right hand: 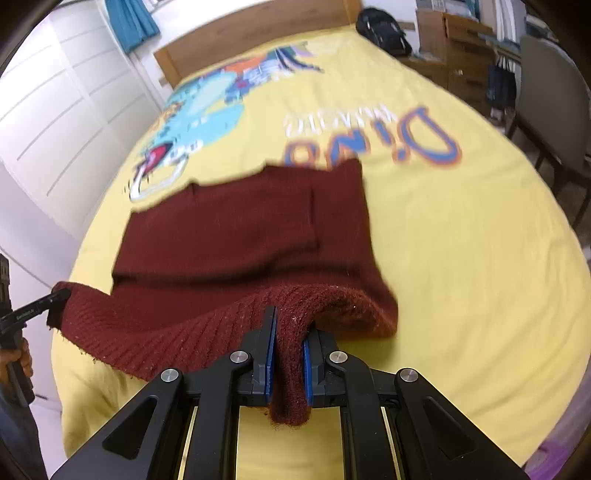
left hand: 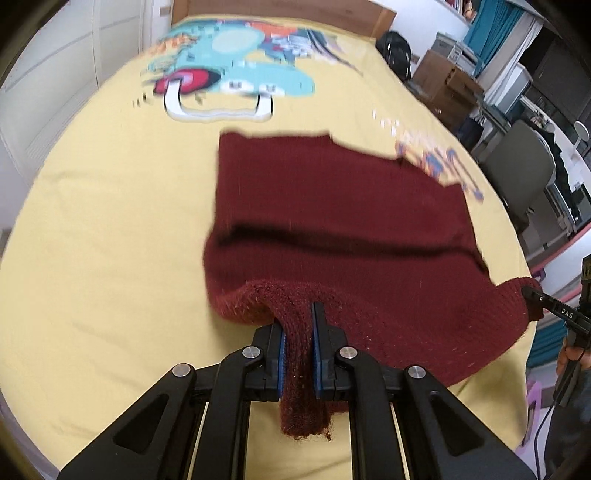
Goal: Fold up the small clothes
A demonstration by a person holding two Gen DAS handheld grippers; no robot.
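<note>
A dark red knit garment (left hand: 332,206) lies spread on the yellow bed sheet (left hand: 110,221), its near ribbed edge lifted. My left gripper (left hand: 297,314) is shut on the near left corner of that edge, with knit hanging down between the fingers. My right gripper (right hand: 290,325) is shut on the near right corner of the garment (right hand: 240,236). The right gripper's tip shows at the right edge of the left wrist view (left hand: 532,293), and the left gripper's tip shows at the left edge of the right wrist view (right hand: 59,295). The far part of the garment lies flat on the sheet.
The sheet (right hand: 461,258) carries a cartoon dinosaur print (left hand: 229,62) and the word "Dino" (right hand: 373,140). A wooden headboard (right hand: 258,33) is at the far end. A grey chair (right hand: 554,96), a black bag (right hand: 384,29) and a wooden cabinet (left hand: 443,85) stand to the right. White wardrobe doors (right hand: 55,122) stand left.
</note>
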